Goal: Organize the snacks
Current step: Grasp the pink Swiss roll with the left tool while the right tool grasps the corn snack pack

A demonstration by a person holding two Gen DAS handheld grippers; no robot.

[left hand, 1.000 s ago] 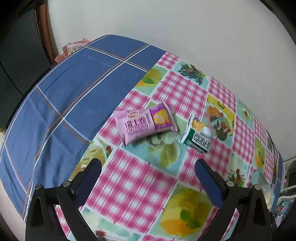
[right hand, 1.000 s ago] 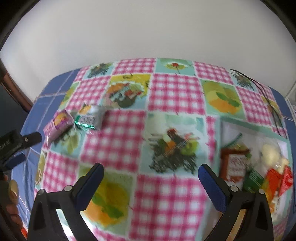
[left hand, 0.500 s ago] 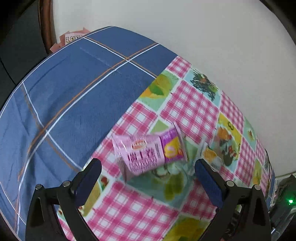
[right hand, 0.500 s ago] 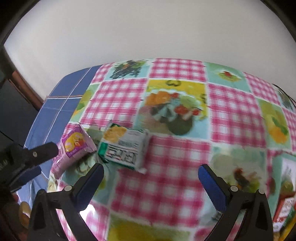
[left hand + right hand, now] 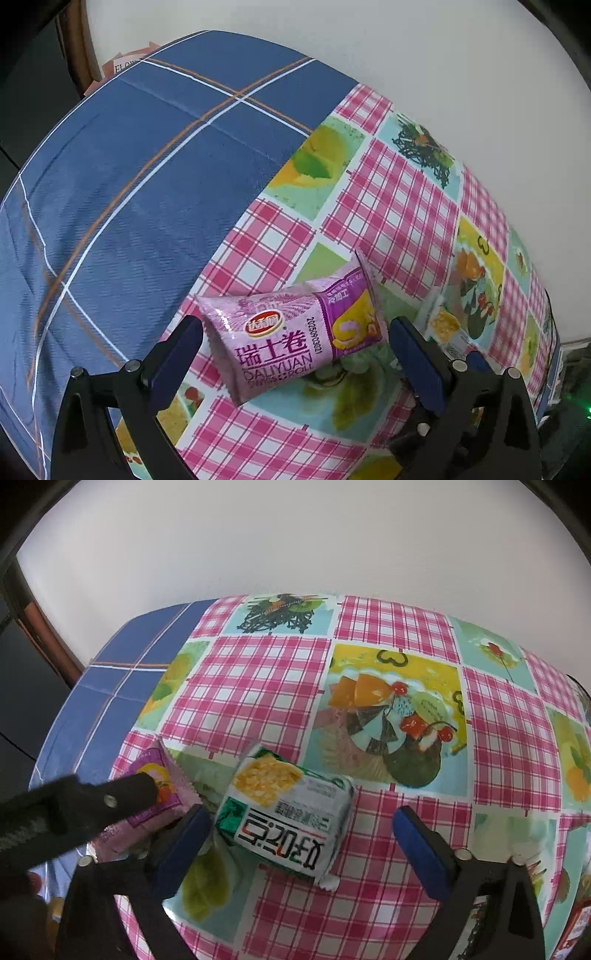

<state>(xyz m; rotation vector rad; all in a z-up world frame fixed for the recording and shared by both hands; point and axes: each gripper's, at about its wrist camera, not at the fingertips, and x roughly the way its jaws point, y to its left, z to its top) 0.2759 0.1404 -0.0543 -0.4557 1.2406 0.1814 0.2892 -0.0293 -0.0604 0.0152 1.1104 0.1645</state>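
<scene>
**Both tongs over a snack each, neither gripping**

My left tongs (image 5: 295,354) stand wide apart, pointing steeply down at the table. Between their blue pads lies the purple Swiss roll packet (image 5: 291,339), flat on the cloth and slanted across the gap. The left pad (image 5: 177,365) sits just beside the packet's sealed end; I cannot tell whether it touches. The right pad (image 5: 417,365) stands clear of the packet's yellow-printed end. Nothing is pinched.

My right tongs (image 5: 299,853) are also spread wide, but their jaws are closing. The green and white snack packet (image 5: 284,819) lies between them, nearer the left pad (image 5: 181,849), which is just beside its edge, while the right pad (image 5: 421,853) is well apart from it. The pads do not press on it yet.

Just left of my right tongs, one black finger of the left tongs (image 5: 74,812) crosses over the end of the purple packet (image 5: 162,794). The two packets lie near each other, with the green one just past the right pad of the left tongs (image 5: 443,325).

Beyond both tongs spreads the pink checked tablecloth (image 5: 406,646) with fruit pictures. To the left of it a blue plaid cloth (image 5: 129,184) covers the rest of the table. A white wall (image 5: 295,535) rises behind.
</scene>
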